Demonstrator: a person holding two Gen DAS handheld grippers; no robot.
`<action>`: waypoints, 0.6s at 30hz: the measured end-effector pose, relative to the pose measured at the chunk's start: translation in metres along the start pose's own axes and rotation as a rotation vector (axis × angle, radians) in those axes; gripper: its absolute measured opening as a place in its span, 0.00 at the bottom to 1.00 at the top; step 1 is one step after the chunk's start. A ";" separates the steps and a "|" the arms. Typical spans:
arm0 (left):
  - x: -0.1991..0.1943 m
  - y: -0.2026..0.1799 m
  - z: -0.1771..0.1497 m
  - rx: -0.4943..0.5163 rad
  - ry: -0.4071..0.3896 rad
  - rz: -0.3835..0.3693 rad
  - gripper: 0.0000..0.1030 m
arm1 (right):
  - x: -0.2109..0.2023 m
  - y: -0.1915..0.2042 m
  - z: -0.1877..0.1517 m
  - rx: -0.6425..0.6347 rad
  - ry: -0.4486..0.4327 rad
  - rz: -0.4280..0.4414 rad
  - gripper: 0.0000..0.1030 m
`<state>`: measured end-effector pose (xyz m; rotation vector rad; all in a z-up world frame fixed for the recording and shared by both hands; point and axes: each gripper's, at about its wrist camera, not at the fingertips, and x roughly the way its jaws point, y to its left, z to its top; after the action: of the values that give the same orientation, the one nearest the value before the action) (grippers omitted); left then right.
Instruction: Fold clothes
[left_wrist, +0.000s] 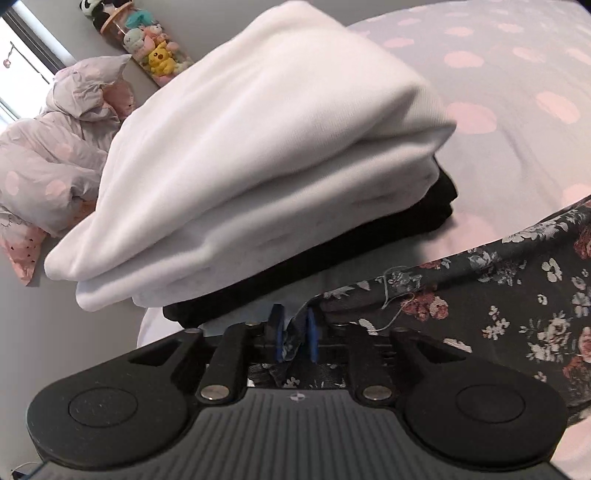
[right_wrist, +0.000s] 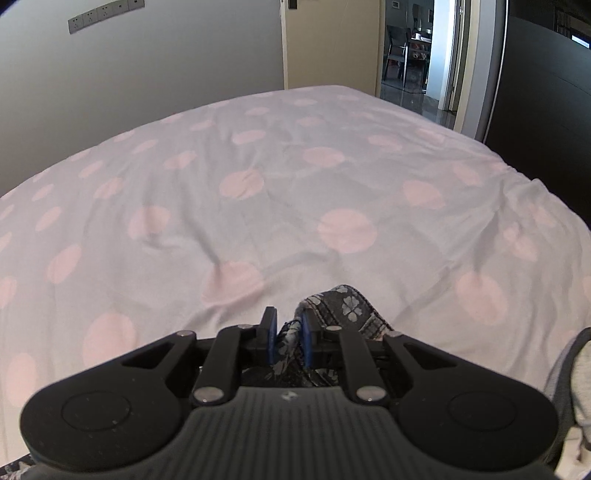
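Two tongs each have a bit of the same dark floral garment between their blue pads. In the left wrist view, the left tongs stand only narrowly apart with a thin fold of the flowered cloth between the pads; whether the pads press on it I cannot tell. From there the garment spreads away to the right, over the near right part of the bed. Just beyond these tongs sits a folded stack: a white garment on top of a black one, resting on the polka-dot sheet. Far to the left lies a crumpled duvet, with plush toys beyond it against the wall. In the right wrist view, the right tongs are also nearly together, with a bunched edge of the floral garment between the pads and bulging over the right finger. Ahead stretches the bare dotted sheet, with a doorway at the far right.
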<state>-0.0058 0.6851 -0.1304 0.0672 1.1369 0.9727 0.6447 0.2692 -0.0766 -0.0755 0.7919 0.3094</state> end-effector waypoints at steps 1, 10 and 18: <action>0.000 0.000 -0.003 -0.001 0.003 0.008 0.26 | 0.001 -0.001 -0.001 -0.002 -0.003 0.013 0.24; -0.037 0.035 -0.035 -0.195 -0.026 -0.086 0.52 | -0.045 -0.018 -0.023 0.007 -0.023 0.076 0.46; -0.042 0.063 -0.120 -0.747 -0.053 -0.180 0.56 | -0.117 -0.027 -0.125 -0.009 0.033 0.261 0.46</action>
<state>-0.1415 0.6452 -0.1240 -0.5975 0.6611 1.1678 0.4896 0.1922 -0.0826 0.0142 0.8338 0.5596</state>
